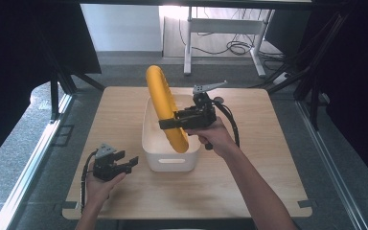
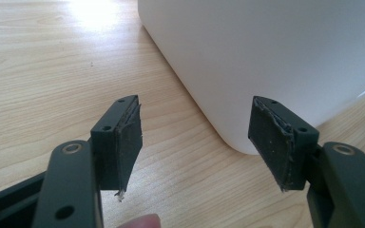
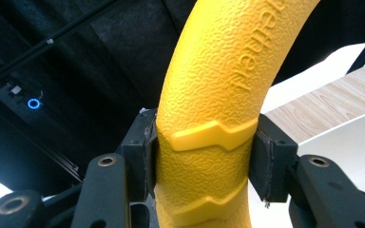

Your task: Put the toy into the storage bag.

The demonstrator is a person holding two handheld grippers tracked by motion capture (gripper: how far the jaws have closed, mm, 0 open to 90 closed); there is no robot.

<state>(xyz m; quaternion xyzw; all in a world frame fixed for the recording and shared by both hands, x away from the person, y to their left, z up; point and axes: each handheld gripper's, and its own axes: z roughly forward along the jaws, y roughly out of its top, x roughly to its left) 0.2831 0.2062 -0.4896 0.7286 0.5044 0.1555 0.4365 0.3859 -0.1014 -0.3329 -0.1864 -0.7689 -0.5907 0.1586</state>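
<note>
A yellow ring (image 1: pixel 165 108) with a pebbled surface is held upright over the white bin (image 1: pixel 168 162). My right gripper (image 1: pixel 175 121) is shut on the ring, its pads pressing both sides of the yellow band (image 3: pixel 209 137). My left gripper (image 1: pixel 128 163) rests low on the table at the front left, open, with nothing between its jaws. In the left gripper view its pads (image 2: pixel 126 142) point at the rounded corner of the white bin (image 2: pixel 275 61), a short way off.
The wooden table (image 1: pixel 273 163) has free surface to the right of the bin and along the front. Black frame posts (image 1: pixel 55 96) stand at both sides. A white desk leg (image 1: pixel 188 43) and cables lie on the floor beyond.
</note>
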